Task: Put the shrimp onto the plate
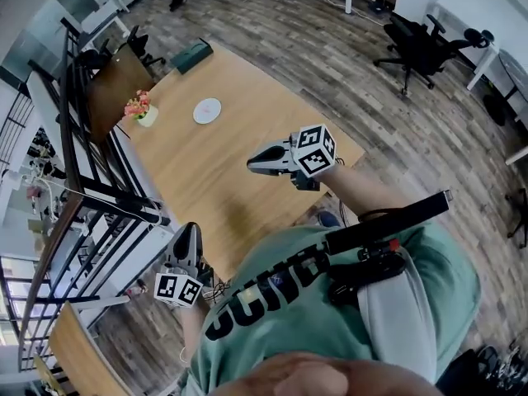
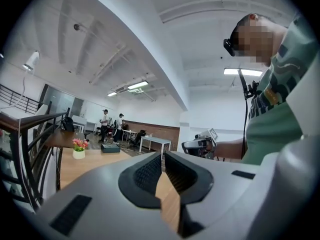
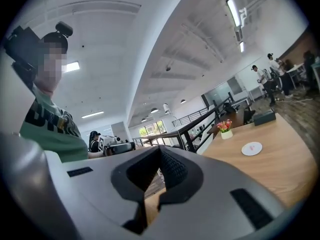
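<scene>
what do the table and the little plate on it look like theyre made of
Table: looks like wood or a wood-look laminate. It is a light honey colour with faint lengthwise grain and a smooth, low-sheen top. Plate: white and smooth, probably ceramic or plastic, but it is too small here to tell which.

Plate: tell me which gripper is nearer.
Right. Right gripper hovers over the table, short of the plate; left gripper is further back, by the near corner.

Plate (image 1: 207, 110) contents too small
</scene>
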A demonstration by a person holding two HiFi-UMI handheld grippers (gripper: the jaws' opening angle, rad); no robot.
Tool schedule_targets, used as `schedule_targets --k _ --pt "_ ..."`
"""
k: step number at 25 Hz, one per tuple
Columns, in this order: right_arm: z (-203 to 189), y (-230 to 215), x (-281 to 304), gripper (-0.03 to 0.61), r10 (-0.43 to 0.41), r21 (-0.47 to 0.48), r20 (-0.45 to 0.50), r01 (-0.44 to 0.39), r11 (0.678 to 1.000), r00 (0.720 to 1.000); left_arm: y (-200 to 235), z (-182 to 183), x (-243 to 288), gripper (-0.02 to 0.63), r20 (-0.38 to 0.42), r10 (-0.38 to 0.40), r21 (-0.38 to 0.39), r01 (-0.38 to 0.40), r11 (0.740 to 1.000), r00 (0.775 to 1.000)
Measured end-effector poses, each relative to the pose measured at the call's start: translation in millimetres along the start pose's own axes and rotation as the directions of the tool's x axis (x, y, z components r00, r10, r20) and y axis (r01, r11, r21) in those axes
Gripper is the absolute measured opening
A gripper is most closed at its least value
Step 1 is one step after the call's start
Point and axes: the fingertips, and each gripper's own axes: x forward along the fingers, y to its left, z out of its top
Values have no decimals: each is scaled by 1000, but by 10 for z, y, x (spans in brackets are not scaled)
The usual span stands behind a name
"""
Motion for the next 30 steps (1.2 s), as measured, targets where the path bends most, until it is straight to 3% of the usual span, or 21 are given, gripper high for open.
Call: schedule_targets --k 4,8,12,16,22,30 --pt "58 138 54 8 -16 -13 -3 16 1000 1000 79 24 -171 28 28 7 -41 -6 999 1000" --pt "173 122 -41 8 2 -22 16 -2 1000 1000 -106 108 -134 28 46 8 -10 -7 1000 999" --pt "281 82 -213 8 59 -55 4 -59 997 998 -208 132 -26 28 70 75 2 -76 997 995" --pt "273 -8 -510 8 79 -80 -44 -83 993 996 -357 117 196 28 107 118 -50 -113 992 987" --pt "358 -205 -977 8 73 -95 -33 -75 993 997 -755 117 689 28 82 78 -54 -73 996 994" --pt "320 -264 -1016 8 78 -90 -1 -78 993 997 -750 152 741 28 63 83 -33 -81 996 995"
